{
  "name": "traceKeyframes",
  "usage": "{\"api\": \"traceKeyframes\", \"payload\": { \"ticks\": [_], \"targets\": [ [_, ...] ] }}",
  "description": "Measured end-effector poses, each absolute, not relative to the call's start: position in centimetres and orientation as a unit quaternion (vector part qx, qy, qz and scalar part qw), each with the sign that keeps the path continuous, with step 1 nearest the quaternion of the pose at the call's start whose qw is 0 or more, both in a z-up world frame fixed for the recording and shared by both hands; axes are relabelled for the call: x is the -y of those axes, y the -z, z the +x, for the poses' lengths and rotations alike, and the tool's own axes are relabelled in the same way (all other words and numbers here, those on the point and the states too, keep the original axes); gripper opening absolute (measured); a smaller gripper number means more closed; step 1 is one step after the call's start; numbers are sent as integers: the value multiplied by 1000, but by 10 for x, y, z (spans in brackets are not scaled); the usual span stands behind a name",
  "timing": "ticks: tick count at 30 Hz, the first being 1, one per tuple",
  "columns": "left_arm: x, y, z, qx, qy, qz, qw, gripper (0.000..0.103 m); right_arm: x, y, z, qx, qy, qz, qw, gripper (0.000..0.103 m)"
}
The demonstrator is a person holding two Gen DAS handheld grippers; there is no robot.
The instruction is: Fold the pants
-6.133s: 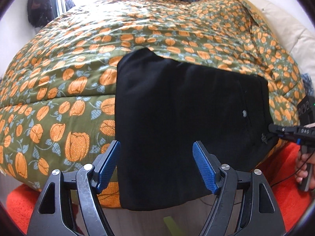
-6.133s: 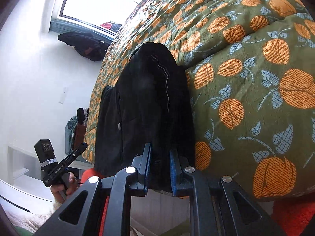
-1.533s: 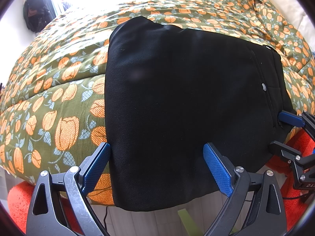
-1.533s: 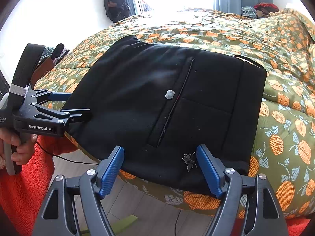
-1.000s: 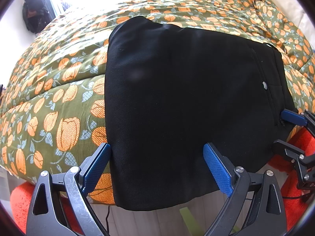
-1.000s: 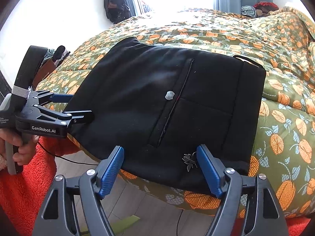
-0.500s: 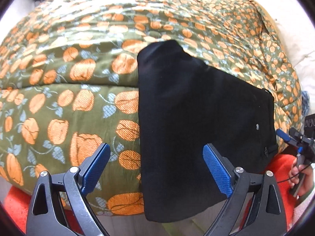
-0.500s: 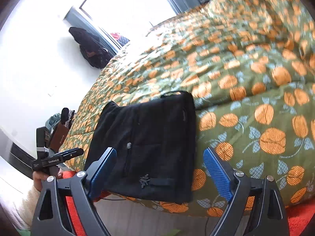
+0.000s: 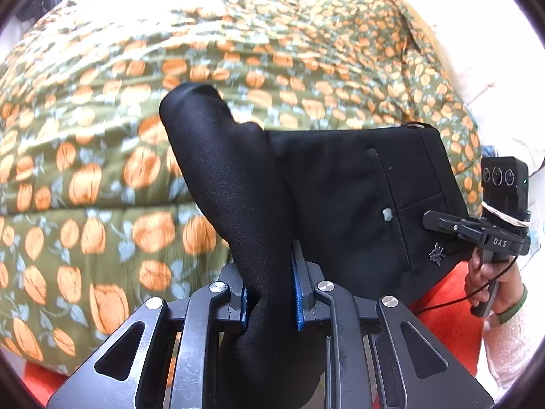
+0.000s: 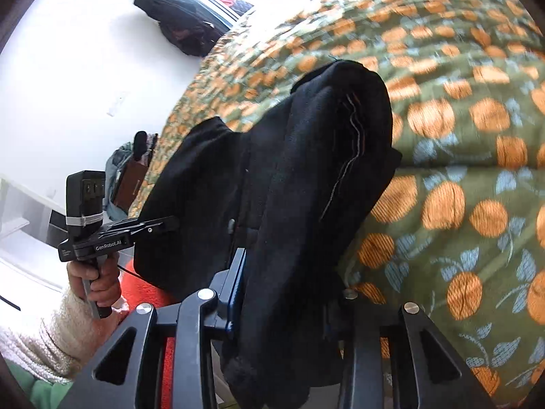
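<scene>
Pants [image 9: 340, 184] on floral quilt [image 9: 102, 156], clamped by left tool [image 9: 269, 293] and right tool [image 10: 286, 293].

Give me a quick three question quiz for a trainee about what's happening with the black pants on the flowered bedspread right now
1. True or false: the left gripper is open and clear of the black pants.
2. What does the right gripper hold?
3. The pants lie on: A) a bare table, B) the tulip-print bedspread, C) the floor.

Key: 1 false, its jaws are shut on the pants' cloth. 2 a bunched edge of the black pants. 3 B.
</scene>
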State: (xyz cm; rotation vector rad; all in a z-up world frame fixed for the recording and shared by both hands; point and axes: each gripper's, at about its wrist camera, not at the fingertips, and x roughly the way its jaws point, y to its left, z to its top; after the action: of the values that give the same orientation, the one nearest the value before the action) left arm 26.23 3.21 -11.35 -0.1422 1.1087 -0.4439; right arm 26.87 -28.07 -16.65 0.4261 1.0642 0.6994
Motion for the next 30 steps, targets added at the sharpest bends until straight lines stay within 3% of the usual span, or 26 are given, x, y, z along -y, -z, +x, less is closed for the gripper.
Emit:
{"api": "traceKeyframes", "payload": {
  "ticks": [7, 9, 11, 13, 15, 17, 20, 25, 30],
  "targets": [
    [-47, 79, 339, -427, 157, -34, 890, 22, 259, 110, 378, -414, -328, 145, 837, 34],
    [-49, 95, 357, -431, 118, -16, 894, 41, 260, 119, 409, -423, -307, 131, 843, 39],
    [-53, 113, 363, -438, 64, 13, 896, 43, 262, 137, 430, -462, -251, 96, 845, 59],
    [-59, 122, 351, -435, 30, 37, 899, 56, 273, 143, 429, -473, -169, 32, 864, 76],
    [-62, 121, 331, -414, 6, 51, 909, 88, 289, 140, 410, -464, -136, 22, 875, 89],
    [-63, 112, 296, -368, -38, 71, 926, 100, 302, 132, 382, -451, -129, 35, 883, 103],
    [-61, 102, 250, -343, -61, 80, 934, 100, 305, 115, 325, -423, -121, 22, 898, 103],
    [-48, 103, 203, -412, -20, 49, 910, 100, 280, 111, 245, -446, -96, 16, 890, 103],
    [-29, 98, 173, -415, 3, 49, 908, 100, 249, 105, 188, -435, -78, -12, 897, 103]
  ]
}}
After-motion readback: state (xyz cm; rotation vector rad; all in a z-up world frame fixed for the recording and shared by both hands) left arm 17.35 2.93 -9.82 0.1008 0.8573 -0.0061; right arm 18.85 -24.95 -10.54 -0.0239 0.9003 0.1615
